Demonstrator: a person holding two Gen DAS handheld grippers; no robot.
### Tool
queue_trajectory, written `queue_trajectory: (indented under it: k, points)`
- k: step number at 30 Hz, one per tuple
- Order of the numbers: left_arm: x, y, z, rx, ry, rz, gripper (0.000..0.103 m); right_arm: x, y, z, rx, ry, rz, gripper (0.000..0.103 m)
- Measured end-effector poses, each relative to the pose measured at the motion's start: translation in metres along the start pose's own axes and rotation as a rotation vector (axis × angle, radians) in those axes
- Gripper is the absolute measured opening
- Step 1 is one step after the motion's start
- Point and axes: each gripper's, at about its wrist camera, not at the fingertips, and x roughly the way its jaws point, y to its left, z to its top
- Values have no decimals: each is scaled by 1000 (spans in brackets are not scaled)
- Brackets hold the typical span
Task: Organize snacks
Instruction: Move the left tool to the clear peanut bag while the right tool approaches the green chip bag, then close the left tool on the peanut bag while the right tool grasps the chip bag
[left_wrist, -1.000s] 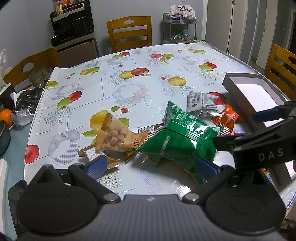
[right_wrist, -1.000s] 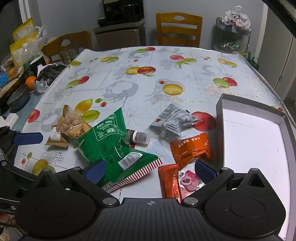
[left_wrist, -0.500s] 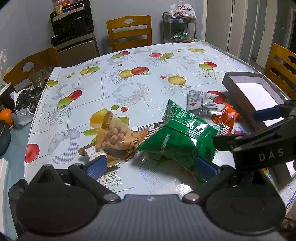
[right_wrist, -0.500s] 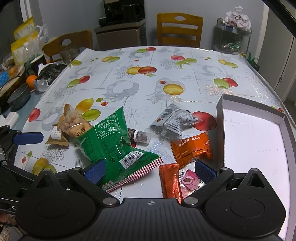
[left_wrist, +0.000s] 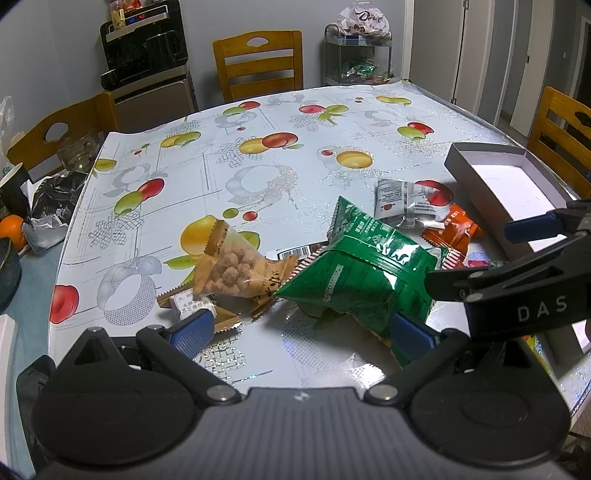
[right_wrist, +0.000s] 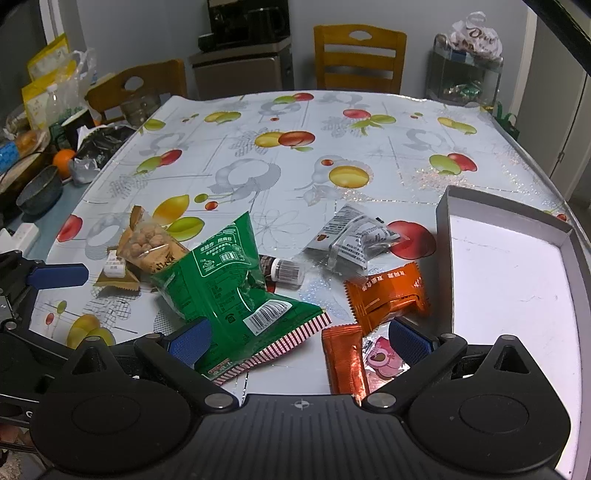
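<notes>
A pile of snacks lies on the fruit-print table. A green bag (left_wrist: 364, 273) (right_wrist: 229, 288) is in the middle, a bag of brown puffs (left_wrist: 236, 271) (right_wrist: 153, 245) to its left, a grey packet (right_wrist: 352, 238) (left_wrist: 402, 201) behind, and orange packets (right_wrist: 389, 295) (right_wrist: 345, 360) and a pink sweet (right_wrist: 384, 358) to the right. An open grey box (right_wrist: 506, 280) (left_wrist: 506, 184) with a white floor stands at the right. My left gripper (left_wrist: 301, 334) is open, low before the green bag. My right gripper (right_wrist: 299, 339) is open over the green bag's near corner and the orange packets.
A small bottle (right_wrist: 282, 269) lies behind the green bag, and flat brown packets (left_wrist: 195, 306) lie under the puffs. Wooden chairs (left_wrist: 258, 64) stand round the table. A dark bowl (right_wrist: 38, 190), an orange (right_wrist: 62, 160) and bags clutter the left counter.
Both grippers have drifted slightly, so the snack pile sits a little differently in each view. Nothing has been picked up or moved.
</notes>
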Motion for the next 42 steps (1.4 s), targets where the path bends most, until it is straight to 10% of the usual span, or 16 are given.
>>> queue_trajectory:
  k: [19,42]
  points:
    - [-1,62,1,-113,-110,94,103,5,5,-4,-16,-67,195,103]
    - [78,70,5,-102,-165,-44,103,47,45,-15,-250,-166,76,103]
